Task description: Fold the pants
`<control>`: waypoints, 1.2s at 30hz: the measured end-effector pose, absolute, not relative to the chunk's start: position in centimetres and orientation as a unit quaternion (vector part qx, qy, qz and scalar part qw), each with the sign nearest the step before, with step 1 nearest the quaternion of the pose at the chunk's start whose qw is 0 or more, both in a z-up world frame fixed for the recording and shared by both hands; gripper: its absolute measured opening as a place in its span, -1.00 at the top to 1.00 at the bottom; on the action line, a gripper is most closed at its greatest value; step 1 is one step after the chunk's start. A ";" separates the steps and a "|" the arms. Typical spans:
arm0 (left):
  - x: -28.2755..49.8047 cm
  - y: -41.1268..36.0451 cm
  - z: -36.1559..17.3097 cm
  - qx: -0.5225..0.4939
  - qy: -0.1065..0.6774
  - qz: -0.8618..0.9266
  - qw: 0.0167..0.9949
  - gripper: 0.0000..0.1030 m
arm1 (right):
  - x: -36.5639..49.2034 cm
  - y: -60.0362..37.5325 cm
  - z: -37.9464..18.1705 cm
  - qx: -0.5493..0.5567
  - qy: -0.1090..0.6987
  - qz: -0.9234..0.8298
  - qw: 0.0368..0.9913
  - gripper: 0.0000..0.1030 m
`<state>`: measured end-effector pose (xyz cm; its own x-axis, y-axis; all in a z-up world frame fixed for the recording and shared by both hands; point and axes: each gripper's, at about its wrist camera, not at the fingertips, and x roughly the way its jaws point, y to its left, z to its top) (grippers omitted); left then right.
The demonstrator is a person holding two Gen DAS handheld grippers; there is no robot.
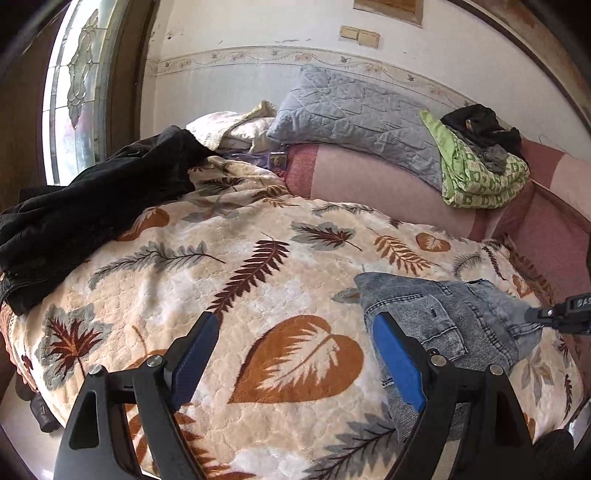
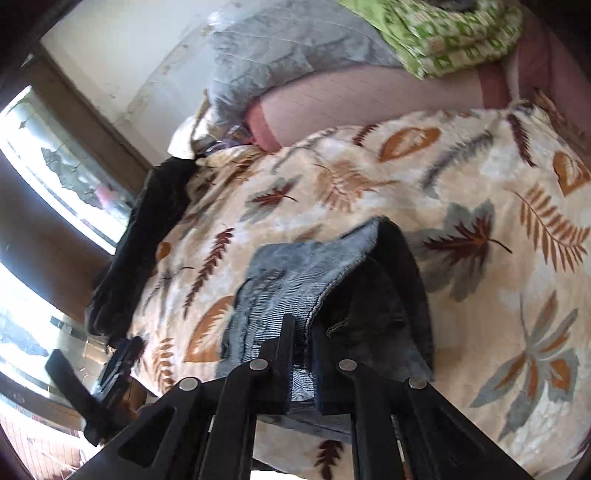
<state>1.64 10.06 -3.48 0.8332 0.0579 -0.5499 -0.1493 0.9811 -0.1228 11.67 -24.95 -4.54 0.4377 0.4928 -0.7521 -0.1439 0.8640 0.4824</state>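
Leaf-print blanket covers the bed beneath a stained-glass window. Left gripper hangs with fingers spread; right gripper clamps the jeans.

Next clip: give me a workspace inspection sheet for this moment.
Surface: bed under a leaf-print blanket.
Job's things: folded blue jeans on the blanket.
Clutter: black garment, grey pillow, green quilt with dark clothes on top.
Grippers: left tool open, holding nothing; right tool shut on the jeans' edge.
Cables: nothing seen.
Surroundings: patterned glass window, wall switches.
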 end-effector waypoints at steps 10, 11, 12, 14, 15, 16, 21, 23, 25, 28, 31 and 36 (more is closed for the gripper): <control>9.4 -2.3 -9.4 0.091 0.444 -0.010 0.891 -0.66 | 10.6 -27.8 -14.1 0.233 0.546 0.188 0.783 0.76; 9.4 -3.2 -11.0 0.123 0.453 0.005 0.883 -0.67 | 10.7 -27.6 -13.6 0.223 0.546 0.189 0.785 0.76; 8.9 -3.4 -11.1 0.124 0.426 0.010 0.896 -0.67 | 10.6 -27.6 -13.0 0.209 0.548 0.189 0.787 0.71; 8.7 -3.1 -10.9 0.115 0.425 0.009 0.898 -0.67 | 10.3 -27.9 -11.2 0.195 0.537 0.182 0.800 0.54; 8.8 -2.7 -10.9 0.101 0.429 0.006 0.897 -0.67 | 10.1 -28.2 -10.1 0.188 0.523 0.185 0.810 0.49; 9.0 -2.4 -10.9 0.091 0.435 0.001 0.896 -0.67 | 9.9 -28.5 -9.1 0.181 0.509 0.185 0.821 0.39; 9.0 -1.9 -10.5 0.071 0.437 -0.010 0.897 -0.67 | 10.6 -31.7 -9.8 0.251 0.499 0.138 0.818 -0.64; 9.0 -1.5 -10.3 0.058 0.438 -0.012 0.897 -0.67 | 10.8 -32.1 -11.7 0.303 0.528 0.146 0.780 -0.64; 8.8 -1.0 -9.8 0.037 0.437 -0.013 0.899 -0.67 | 10.5 -31.9 -13.0 0.338 0.541 0.156 0.754 -0.64; 8.4 0.0 -9.1 0.004 0.428 -0.009 0.904 -0.67 | 10.3 -31.0 -13.1 0.347 0.536 0.165 0.752 -0.64; 7.9 0.6 -8.5 -0.005 0.421 -0.005 0.907 -0.67 | 10.7 -29.1 -13.0 0.304 0.549 0.168 0.760 -0.64; 6.5 1.0 -7.7 0.000 0.399 -0.006 0.917 -0.67 | 8.7 -28.3 -12.4 0.293 0.543 0.170 0.768 -0.64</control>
<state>6.52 1.03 -7.72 0.6822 -0.0101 -0.7311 0.0105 0.9999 -0.0040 8.68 -28.28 -12.40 0.3512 0.5807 -0.7345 0.0571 0.7697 0.6359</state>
